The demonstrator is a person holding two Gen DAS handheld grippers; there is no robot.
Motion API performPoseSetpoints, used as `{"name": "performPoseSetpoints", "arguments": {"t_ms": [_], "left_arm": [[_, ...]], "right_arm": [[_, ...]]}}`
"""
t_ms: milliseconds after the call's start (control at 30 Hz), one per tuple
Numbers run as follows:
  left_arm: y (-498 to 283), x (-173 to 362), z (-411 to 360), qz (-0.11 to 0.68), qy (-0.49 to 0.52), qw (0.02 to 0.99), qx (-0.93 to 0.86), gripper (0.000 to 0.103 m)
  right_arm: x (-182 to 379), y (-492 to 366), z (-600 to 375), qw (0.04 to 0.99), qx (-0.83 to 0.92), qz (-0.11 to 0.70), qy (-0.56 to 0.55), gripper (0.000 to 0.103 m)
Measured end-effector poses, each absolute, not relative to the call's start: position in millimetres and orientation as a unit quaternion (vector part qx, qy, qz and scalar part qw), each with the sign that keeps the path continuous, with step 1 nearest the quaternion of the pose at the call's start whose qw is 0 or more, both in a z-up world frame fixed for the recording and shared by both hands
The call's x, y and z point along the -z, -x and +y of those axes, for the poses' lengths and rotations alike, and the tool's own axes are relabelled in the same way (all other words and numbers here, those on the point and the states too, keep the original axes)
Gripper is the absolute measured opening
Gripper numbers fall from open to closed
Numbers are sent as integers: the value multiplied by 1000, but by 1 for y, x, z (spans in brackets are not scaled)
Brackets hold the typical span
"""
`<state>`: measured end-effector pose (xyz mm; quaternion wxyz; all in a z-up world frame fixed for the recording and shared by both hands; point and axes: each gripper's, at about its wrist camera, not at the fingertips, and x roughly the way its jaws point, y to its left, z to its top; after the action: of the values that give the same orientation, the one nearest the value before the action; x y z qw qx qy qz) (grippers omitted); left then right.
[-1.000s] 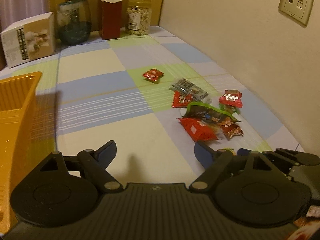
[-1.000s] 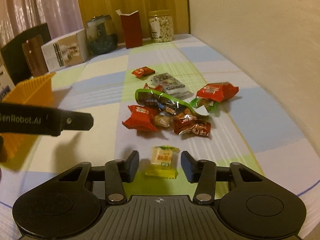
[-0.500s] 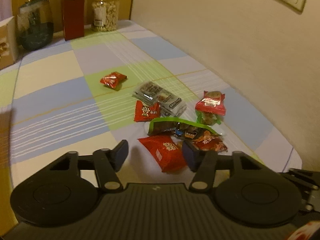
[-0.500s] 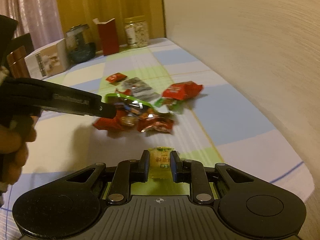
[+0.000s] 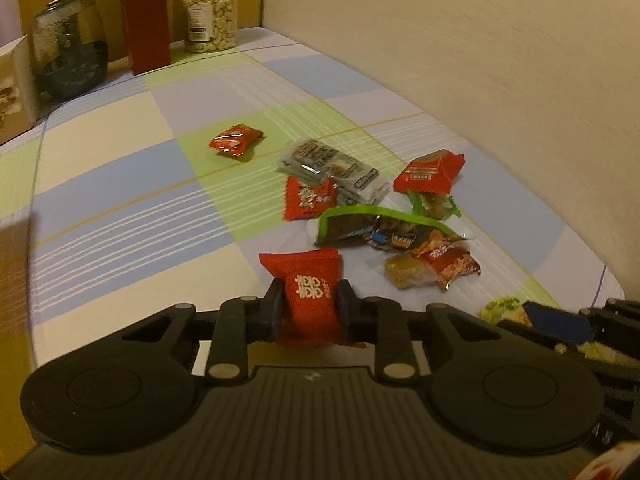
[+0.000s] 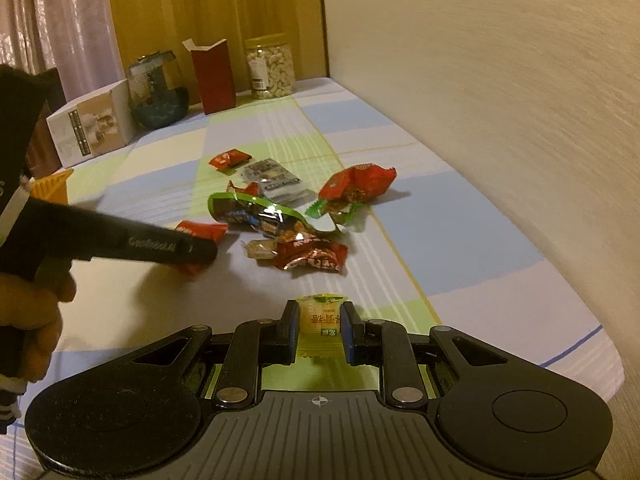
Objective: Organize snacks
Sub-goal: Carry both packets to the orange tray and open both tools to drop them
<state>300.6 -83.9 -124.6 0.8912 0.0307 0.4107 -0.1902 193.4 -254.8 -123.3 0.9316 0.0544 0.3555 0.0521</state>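
My left gripper (image 5: pixel 308 304) is shut on a red snack packet (image 5: pixel 308 288) with white characters, at the near edge of a snack pile. My right gripper (image 6: pixel 319 318) is shut on a yellow-green candy packet (image 6: pixel 320 314), low over the tablecloth. The pile holds a green-edged bag (image 5: pixel 380 228), a brown candy (image 5: pixel 408 274), a red wrapper (image 5: pixel 450 264), a red-and-green pack (image 5: pixel 430 178), a clear dark pack (image 5: pixel 332 164) and a small red packet (image 5: pixel 308 200). A lone red packet (image 5: pixel 236 140) lies farther back. The left gripper (image 6: pixel 152 246) shows in the right wrist view over the red packet (image 6: pixel 204 230).
A peanut jar (image 5: pixel 210 14), a dark red box (image 5: pixel 146 26), a dark glass jar (image 5: pixel 70 62) and a white box (image 6: pixel 94 128) stand at the table's far end. An orange basket corner (image 6: pixel 50 186) is at the left. The wall (image 5: pixel 480 60) runs along the right.
My left gripper moved right to the pile and shut on the red packet. My right gripper shut on the yellow-green candy packet.
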Motion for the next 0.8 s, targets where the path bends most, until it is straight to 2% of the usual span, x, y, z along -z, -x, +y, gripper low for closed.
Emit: {"name": "performPoseSetpoints", "arguments": {"t_ms": [367, 800], "left_arm": [[-251, 66, -31, 380, -8, 913, 149, 24], [-192, 3, 80, 343, 1, 937, 59, 24]], "right_arm": [[71, -186, -221, 937, -100, 332, -44, 22], [1, -180, -113, 931, -205, 301, -29, 22]]}}
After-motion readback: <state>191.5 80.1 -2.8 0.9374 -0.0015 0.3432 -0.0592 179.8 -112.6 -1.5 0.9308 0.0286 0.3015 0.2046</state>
